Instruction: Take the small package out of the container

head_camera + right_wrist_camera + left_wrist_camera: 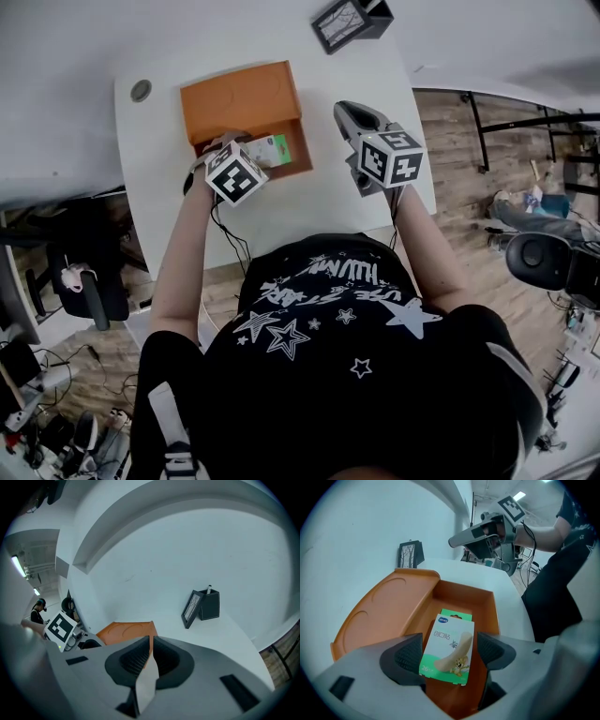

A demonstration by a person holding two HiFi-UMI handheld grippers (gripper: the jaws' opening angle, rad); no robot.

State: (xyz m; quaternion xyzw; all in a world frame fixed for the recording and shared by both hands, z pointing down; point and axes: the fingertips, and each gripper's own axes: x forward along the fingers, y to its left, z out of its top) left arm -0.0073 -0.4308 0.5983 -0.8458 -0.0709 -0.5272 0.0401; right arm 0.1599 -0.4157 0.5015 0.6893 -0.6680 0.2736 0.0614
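Fingers point(401, 657) on the left gripper point(446, 653) are spread wide, reaching into the open end of the orange container point(487, 603) on the white table point(281, 211). The container's lid point(384, 613) lies folded back, flat on the table. And there's the small package point(449, 646), a white-and-green box with a cartoon mouse, still inside the container. It sits right between those two pads, and neither one is squeezing it.

Over to the right, the right gripper point(149, 660) hangs just beside the container. Its jaws are pressed together on a thin pale strip point(146, 686) standing edge-on between the pads. Farther back on the table stands a black pen holder point(209, 604) with a small framed picture point(191, 609) against it.
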